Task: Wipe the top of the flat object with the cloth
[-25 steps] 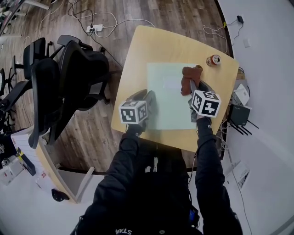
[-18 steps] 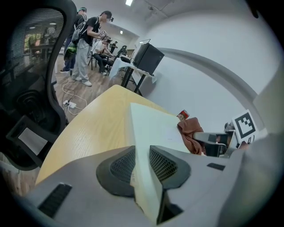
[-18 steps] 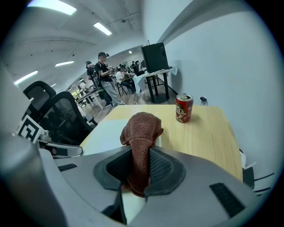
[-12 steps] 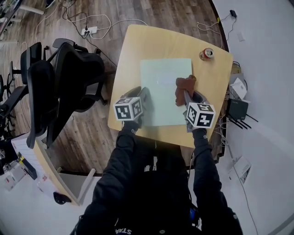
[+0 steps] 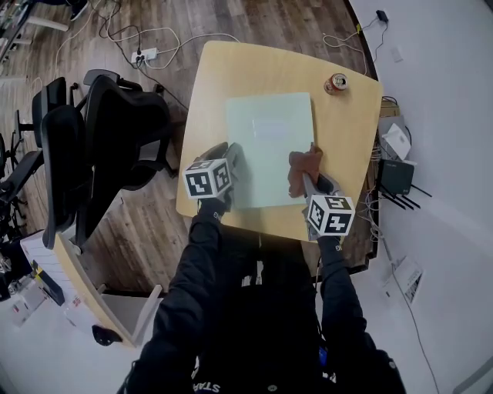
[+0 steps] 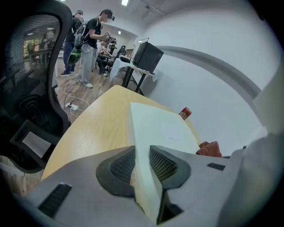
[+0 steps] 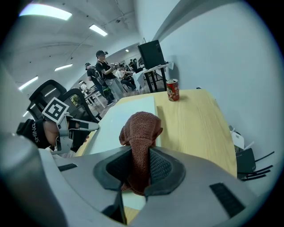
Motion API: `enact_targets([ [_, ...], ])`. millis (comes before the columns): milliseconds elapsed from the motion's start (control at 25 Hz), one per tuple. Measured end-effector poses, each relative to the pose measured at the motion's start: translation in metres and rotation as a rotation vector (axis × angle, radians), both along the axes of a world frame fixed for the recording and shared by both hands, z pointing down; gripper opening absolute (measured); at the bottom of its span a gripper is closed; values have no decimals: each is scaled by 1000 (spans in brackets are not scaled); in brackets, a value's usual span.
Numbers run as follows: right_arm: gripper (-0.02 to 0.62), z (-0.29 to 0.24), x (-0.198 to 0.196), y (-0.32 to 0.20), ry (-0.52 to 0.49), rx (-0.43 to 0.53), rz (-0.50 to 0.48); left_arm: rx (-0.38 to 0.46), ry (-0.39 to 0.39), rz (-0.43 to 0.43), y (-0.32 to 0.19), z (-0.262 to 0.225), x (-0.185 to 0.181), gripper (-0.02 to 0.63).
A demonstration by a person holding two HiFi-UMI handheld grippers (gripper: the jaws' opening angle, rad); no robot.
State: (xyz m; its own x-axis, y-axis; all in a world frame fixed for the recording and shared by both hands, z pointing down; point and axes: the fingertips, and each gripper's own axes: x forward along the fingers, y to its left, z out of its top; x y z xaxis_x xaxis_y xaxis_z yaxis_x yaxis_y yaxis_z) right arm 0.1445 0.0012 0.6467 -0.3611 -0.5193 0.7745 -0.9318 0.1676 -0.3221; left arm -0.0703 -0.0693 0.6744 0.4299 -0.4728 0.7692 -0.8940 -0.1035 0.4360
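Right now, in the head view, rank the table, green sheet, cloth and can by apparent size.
Largest to smallest:
1. table
2. green sheet
3. cloth
4. can
All lie at about table level, so nearness hardly skews this order.

This is an open-plan office or shared work room. Black mesh office chairs (image 5: 115, 131) stand beside a pale wooden counter (image 5: 350, 131) on a plank floor (image 5: 254, 23), where a power strip (image 5: 146, 54) trails white cables. Farther back, people (image 7: 103, 66) stand among desks, one carrying a dark monitor (image 7: 151, 53), under long ceiling lights (image 7: 100, 30).
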Motion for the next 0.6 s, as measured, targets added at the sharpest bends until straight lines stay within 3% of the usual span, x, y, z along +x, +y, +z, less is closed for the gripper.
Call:
enact_targets([
  [400,100,-2,9,56,-11,-55,11,-7,-8,-2,0,0,1,118],
  [600,100,-23,3,47,-61,-8,2,-7,-5,3,-2,-2,2,118],
])
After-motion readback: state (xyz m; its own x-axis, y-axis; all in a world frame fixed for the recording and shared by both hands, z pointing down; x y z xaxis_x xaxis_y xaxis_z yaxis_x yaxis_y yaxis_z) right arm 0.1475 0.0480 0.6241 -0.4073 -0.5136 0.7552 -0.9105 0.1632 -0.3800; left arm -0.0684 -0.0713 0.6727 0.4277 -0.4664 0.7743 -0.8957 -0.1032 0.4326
